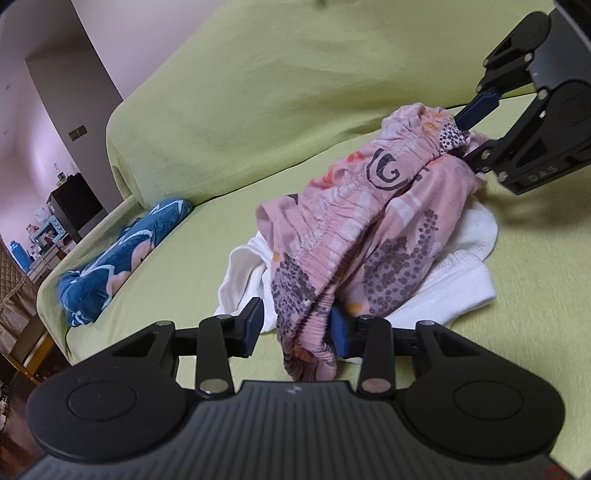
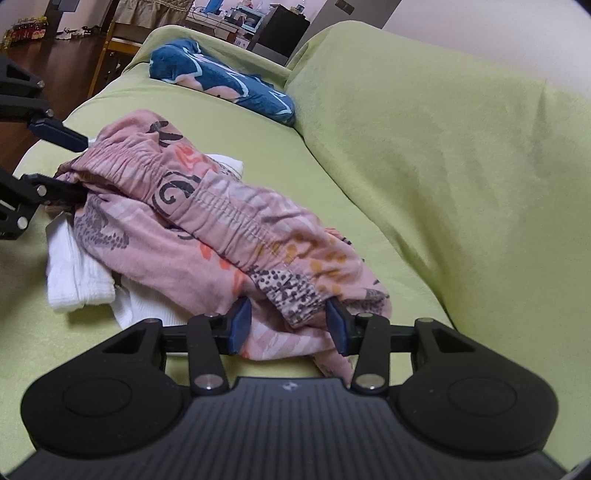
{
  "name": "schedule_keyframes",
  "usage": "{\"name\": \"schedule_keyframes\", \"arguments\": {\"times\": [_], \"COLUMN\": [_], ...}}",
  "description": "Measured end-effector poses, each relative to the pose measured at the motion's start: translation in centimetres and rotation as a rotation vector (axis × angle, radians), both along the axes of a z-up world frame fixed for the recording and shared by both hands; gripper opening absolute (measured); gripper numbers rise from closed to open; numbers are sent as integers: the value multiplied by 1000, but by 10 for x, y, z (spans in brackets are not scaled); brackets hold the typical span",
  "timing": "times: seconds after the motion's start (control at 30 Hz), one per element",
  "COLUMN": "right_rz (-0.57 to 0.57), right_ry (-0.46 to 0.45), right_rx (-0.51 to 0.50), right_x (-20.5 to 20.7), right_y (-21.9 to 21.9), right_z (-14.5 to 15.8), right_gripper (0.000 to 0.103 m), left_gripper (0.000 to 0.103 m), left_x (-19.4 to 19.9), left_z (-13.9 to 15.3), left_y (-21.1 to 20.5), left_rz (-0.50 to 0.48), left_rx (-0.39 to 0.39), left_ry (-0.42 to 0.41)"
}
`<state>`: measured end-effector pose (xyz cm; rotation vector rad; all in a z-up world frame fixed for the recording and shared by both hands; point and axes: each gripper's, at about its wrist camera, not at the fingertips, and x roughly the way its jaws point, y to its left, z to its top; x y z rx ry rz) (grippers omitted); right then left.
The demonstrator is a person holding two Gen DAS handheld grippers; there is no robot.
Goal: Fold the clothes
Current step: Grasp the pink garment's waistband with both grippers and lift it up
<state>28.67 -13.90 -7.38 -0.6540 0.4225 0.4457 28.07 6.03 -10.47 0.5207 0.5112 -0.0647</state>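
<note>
A pink patterned garment (image 1: pixel 369 221) with an elastic waistband lies bunched on top of a white garment (image 1: pixel 461 266) on a green sofa seat (image 1: pixel 177 280). My left gripper (image 1: pixel 297 330) stands around one end of the waistband. The cloth touches its right pad, and a gap shows at the left pad. My right gripper (image 2: pixel 290 325) straddles the other end of the pink garment (image 2: pixel 207 221), whose hem hangs loose between the pads. Each gripper also shows in the other view: the right gripper (image 1: pixel 469 133) and the left gripper (image 2: pixel 70 162), both with cloth between the fingers.
A rolled blue patterned blanket (image 2: pixel 221 81) lies at the far end of the seat by the armrest. The sofa backrest (image 2: pixel 443 147) rises along one side. Beyond the sofa stand a dark cabinet (image 2: pixel 284 29) and cluttered furniture.
</note>
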Motion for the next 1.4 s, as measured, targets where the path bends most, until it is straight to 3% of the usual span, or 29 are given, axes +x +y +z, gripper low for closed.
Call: {"name": "schedule_keyframes", "arguments": {"times": [0.67, 0.8, 0.87, 0.93, 1.13, 1.4], "right_rz": [5, -7, -9, -12, -21, -68], "right_ry": [2, -3, -2, -8, -53, -185], "right_rx": [10, 10, 10, 14, 61, 131], "right_x": [16, 17, 17, 15, -2, -74], "right_y": [-1, 0, 1, 0, -17, -73], "right_z": [-2, -2, 0, 4, 47, 161], "right_gripper": [36, 27, 3, 3, 3, 2], "left_gripper": [43, 24, 18, 13, 10, 9], "left_x": [3, 4, 3, 4, -8, -59], "left_z": [-5, -5, -2, 2, 31, 119], "left_y": [-8, -10, -9, -10, -11, -39], "left_rz": [-7, -12, -12, -13, -39, -147], "left_rx": [5, 13, 4, -8, -13, -45], "left_ry": [-1, -5, -11, -15, -49, -186]}}
